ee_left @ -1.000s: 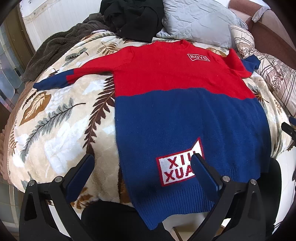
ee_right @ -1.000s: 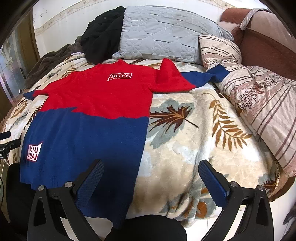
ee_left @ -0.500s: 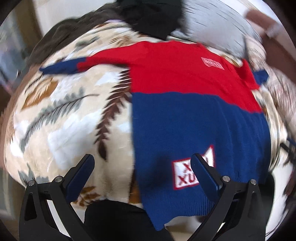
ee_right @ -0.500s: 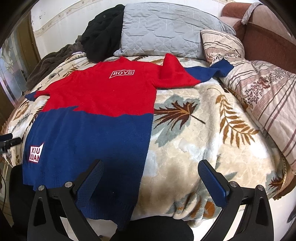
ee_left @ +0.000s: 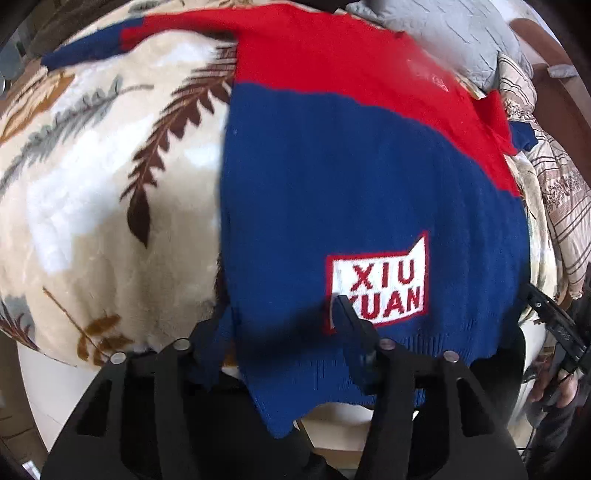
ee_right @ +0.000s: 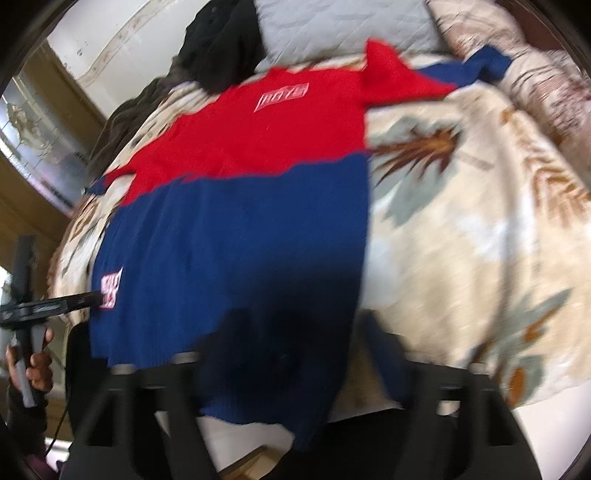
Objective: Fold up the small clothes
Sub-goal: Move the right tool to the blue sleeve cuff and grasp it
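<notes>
A red and blue knitted sweater [ee_left: 351, 166] lies flat on the bed, its hem hanging over the near edge. In the left wrist view my left gripper [ee_left: 282, 328] straddles the hem's left corner beside the white XIU XUAN patch [ee_left: 384, 284]. Its jaws are closing with the blue knit between them. In the blurred right wrist view the sweater [ee_right: 240, 229] fills the middle, and my right gripper [ee_right: 303, 332] straddles the hem's right corner. Its jaws are closing too, with cloth between them. Each view also shows the other gripper [ee_right: 48, 306] at its side.
A cream leaf-print blanket [ee_left: 92, 203] covers the bed. A grey pillow [ee_right: 332, 26] and a black garment [ee_right: 221, 48] lie beyond the collar. A striped pillow [ee_left: 565, 192] sits at the right. A hand [ee_right: 33, 365] holds the left gripper's handle.
Both grippers have dropped toward the sweater's hem and tipped downward. Their fingers, wide apart before, have drawn much closer together over the two bottom corners.
</notes>
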The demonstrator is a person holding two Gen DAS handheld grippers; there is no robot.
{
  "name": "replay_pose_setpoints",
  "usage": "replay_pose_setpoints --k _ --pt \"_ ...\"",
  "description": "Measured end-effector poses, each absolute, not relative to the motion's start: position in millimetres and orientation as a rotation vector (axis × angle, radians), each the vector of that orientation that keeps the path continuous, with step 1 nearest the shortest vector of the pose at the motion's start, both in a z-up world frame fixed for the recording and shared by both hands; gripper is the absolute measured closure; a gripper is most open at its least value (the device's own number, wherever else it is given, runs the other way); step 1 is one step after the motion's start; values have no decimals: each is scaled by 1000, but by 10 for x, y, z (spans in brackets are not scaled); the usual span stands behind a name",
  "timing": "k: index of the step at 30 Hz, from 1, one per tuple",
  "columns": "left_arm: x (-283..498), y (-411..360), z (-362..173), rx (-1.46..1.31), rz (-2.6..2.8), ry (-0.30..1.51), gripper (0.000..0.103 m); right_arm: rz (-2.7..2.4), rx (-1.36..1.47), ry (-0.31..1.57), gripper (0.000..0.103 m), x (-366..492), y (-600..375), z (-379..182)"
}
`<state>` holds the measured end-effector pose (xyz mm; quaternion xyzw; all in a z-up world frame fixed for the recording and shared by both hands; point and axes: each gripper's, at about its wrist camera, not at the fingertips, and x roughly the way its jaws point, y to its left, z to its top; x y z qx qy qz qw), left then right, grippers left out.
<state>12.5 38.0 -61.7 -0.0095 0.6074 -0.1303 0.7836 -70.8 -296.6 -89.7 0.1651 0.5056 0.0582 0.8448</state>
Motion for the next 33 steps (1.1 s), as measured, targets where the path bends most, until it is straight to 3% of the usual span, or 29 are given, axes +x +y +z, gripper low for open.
replay_pose_setpoints --k 1,2,9,14,19,21,22,23,26,27,28,29,33 --pt "128 377 -580 -27 -301 1311 88 112 328 1072 70 -703 -2947 -910" --pt "140 393 -547 -51 -322 1325 95 112 310 1052 93 -722 -2951 -892" --pt "126 590 -472 -173 -357 1354 95 148 379 916 93 -959 -3332 -489" --pt "154 502 -645 -147 -319 1400 94 93 399 1048 98 -866 -3406 -927" --pt "205 504 -312 -107 -380 1315 90 105 449 977 87 -811 -3533 -742" --pt "322 380 -166 -73 -389 1249 70 92 452 945 58 -640 -3598 -631" --pt "390 310 -137 -62 -382 1221 64 72 457 924 52 -524 -3630 -604" --pt "453 249 -126 -52 -374 1199 59 63 461 913 49 -437 -3625 -629" --pt "663 62 -209 -39 -372 1200 59 26 500 922 49 -68 -3659 -771" --pt "733 5 -258 -38 -369 1215 59 16 499 929 55 23 -3646 -830" --pt "793 -46 -298 -36 -371 1225 59 24 493 937 69 89 -3622 -875" --pt "808 -65 -305 -36 -371 1225 59 51 458 948 95 172 -3554 -907" --pt "916 -29 -440 -56 -348 1220 54 12 429 831 98 178 -3577 -721"
